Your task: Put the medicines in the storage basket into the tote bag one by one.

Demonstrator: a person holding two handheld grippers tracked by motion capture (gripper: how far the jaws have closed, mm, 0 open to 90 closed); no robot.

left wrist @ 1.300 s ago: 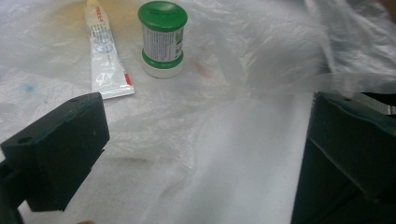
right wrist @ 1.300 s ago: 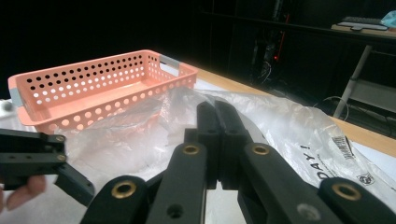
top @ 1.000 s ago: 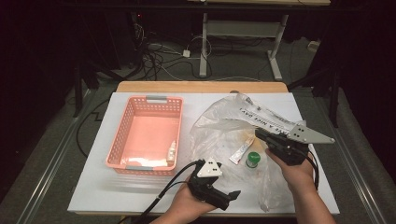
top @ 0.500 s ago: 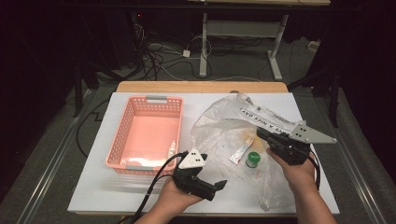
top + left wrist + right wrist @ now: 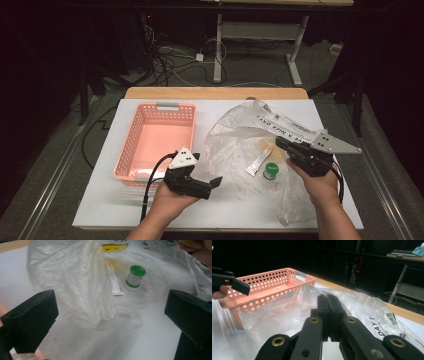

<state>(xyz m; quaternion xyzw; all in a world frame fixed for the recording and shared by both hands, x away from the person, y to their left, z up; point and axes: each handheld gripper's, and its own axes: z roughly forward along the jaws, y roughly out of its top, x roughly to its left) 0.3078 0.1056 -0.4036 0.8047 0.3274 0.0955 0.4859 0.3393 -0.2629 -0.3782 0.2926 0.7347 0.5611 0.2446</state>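
Observation:
A clear plastic bag (image 5: 240, 145) with black print lies on the white table (image 5: 110, 205). Inside it are a small green-capped bottle (image 5: 270, 171) and a white tube (image 5: 258, 161). My right gripper (image 5: 281, 143) is shut on the bag's raised right edge; in the right gripper view its jaws (image 5: 328, 300) are pressed together against the film (image 5: 362, 307). My left gripper (image 5: 212, 184) hovers by the basket's near right corner, pointing at the bag, open and holding nothing. Its view looks into the bag (image 5: 82, 282) at the bottle (image 5: 135, 277) and tube (image 5: 114, 281).
A pink perforated basket (image 5: 131, 145) stands left of the bag, also seen in the right gripper view (image 5: 267, 287) with the left gripper's jaw (image 5: 237, 285) in front of it. Cables and desk legs lie on the dark floor beyond the table.
My left gripper has moved left and a little up, from the table's front middle to the basket's near right corner. The right gripper and the bag have stayed put.

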